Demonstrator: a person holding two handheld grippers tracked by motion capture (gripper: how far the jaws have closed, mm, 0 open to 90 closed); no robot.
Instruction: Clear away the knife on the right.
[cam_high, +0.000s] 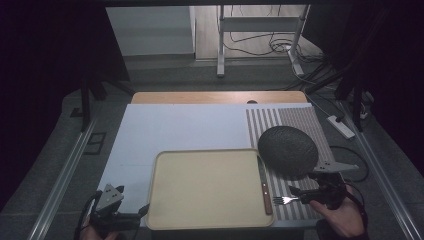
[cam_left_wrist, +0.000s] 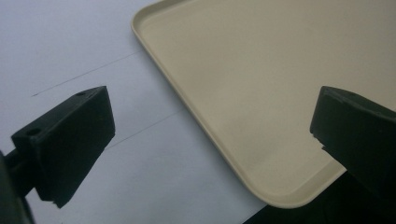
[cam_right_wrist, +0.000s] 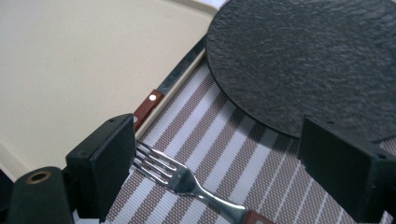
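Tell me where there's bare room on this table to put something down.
The tray is bare inside except for the knife along its right rim. The white sheet is free behind and left of the tray. It is crowded on the striped mat, where the dark plate, fork and right gripper sit close together.

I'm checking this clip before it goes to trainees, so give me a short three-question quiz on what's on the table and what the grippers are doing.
1. True or false: the wood-handled table knife lies inside the beige rectangular plastic tray, along its right edge.
2. Which thing lies between the open fingers of the right gripper? A) the steel fork with a wooden handle B) the round dark textured plate C) the knife
3. Fill in: fork and plate rest on the ______ placemat.

Key:
1. True.
2. A; the fingers do not press on it.
3. Brown-and-white striped woven. The left gripper stands open over the tray's near corner.
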